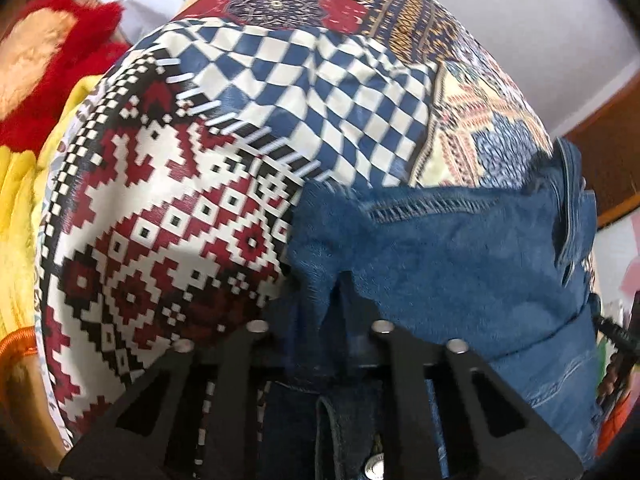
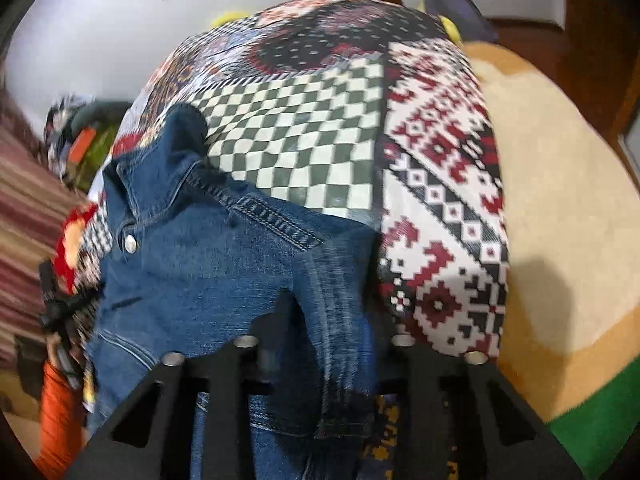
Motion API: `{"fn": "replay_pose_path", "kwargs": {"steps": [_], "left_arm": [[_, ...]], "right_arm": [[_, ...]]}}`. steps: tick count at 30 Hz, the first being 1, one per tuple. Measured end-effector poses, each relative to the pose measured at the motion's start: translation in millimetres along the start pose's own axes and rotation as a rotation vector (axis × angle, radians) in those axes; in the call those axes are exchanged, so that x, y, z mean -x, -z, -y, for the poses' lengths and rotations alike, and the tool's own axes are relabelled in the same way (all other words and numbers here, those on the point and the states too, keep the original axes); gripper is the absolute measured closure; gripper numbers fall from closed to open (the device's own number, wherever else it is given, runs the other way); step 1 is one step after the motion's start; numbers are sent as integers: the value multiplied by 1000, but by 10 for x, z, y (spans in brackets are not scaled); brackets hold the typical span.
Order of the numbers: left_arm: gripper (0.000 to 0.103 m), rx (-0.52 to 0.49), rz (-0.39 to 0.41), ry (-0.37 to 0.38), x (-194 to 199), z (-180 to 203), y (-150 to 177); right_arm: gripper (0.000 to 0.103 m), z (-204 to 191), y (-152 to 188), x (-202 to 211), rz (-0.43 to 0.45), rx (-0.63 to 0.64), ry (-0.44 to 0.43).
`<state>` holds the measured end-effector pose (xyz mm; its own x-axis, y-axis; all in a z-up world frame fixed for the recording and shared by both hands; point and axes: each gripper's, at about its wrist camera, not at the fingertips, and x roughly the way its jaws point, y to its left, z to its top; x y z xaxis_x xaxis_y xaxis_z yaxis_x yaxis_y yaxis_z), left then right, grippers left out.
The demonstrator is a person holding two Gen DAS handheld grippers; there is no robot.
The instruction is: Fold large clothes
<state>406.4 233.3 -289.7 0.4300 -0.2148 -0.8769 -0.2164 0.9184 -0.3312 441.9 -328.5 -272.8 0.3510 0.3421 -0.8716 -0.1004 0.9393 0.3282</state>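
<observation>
A blue denim jacket [image 1: 440, 248] lies on a patchwork-patterned cover [image 1: 180, 208] with checks and red-and-white motifs. In the left wrist view, my left gripper [image 1: 320, 332] is shut on a pinched-up edge of the denim, and a fold of cloth rises between its black fingers [image 1: 256, 344]. In the right wrist view the jacket [image 2: 192, 264] shows its collar, a metal snap and a stitched seam. My right gripper [image 2: 324, 344] is shut on a denim fold hanging between its fingers, at the edge of the cover [image 2: 296, 140]. The fingertips are hidden under cloth in both views.
A red and yellow plush item [image 1: 48, 80] lies left of the cover. A large beige and tan plush surface [image 2: 560, 200] with a green band borders the cover on the right. An orange object [image 2: 56, 408] and striped fabric [image 2: 24, 220] sit at the left.
</observation>
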Motion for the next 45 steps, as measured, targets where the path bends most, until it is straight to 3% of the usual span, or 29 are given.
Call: {"fn": "replay_pose_path", "kwargs": {"steps": [2, 8, 15, 19, 23, 29, 32, 35, 37, 38, 40, 45], "left_arm": [[97, 11, 18, -16, 55, 1, -15], [99, -68, 124, -201, 341, 176, -39], [102, -99, 184, -304, 572, 130, -96], [102, -116, 173, -287, 612, 121, -159], [102, -160, 147, -240, 567, 273, -129], [101, -220, 65, -231, 233, 477, -16], [101, -186, 13, -244, -20, 422, 3], [101, -158, 16, -237, -100, 378, 26], [101, -152, 27, -246, -106, 386, 38], [101, -156, 29, -253, -108, 392, 42], [101, -174, 30, -271, -123, 423, 55], [99, -174, 4, -295, -66, 528, 102]], "right_arm": [[89, -74, -41, 29, 23, 39, 24], [90, -362, -351, 41, 38, 194, 124], [90, -800, -824, 91, 127, 344, 175], [90, -981, -1105, 21, 181, 396, 214], [90, -949, -1204, -258, 162, 421, 274], [89, -685, -1044, -652, 102, 385, 309], [87, -684, -948, -637, 133, 408, 333], [85, -689, -922, -628, 115, 433, 350], [70, -680, -909, -606, 107, 434, 372], [53, -668, -899, -582, 107, 430, 394], [32, -610, -866, -512, 118, 420, 448], [30, -469, -782, -191, 86, 349, 378]]}}
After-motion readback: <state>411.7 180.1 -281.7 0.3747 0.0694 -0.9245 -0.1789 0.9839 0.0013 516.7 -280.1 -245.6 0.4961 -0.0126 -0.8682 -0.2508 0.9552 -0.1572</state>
